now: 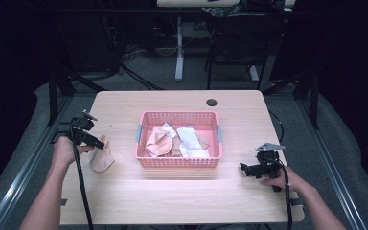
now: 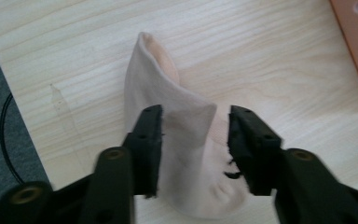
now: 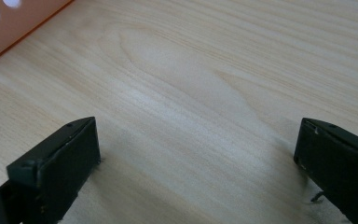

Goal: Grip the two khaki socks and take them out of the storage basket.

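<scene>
Left tool (image 2: 195, 151) over sock (image 2: 182, 140) on wood table (image 1: 172, 201), dark rm.

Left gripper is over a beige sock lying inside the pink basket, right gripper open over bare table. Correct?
Not quite. The sock lies on the table, left of the basket, as the high view shows. The left gripper straddles it; the right gripper is open over bare wood.

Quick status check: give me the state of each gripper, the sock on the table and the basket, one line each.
Left gripper: jaws apart, straddling the sock, not clamped on it.
Right gripper: jaws wide open, nothing between them, over bare table.
Beige sock: lying on the table left of the basket, outside it, cuff open.
Pink basket: upright at the table's middle, holding a loose heap of beige and white socks.
</scene>
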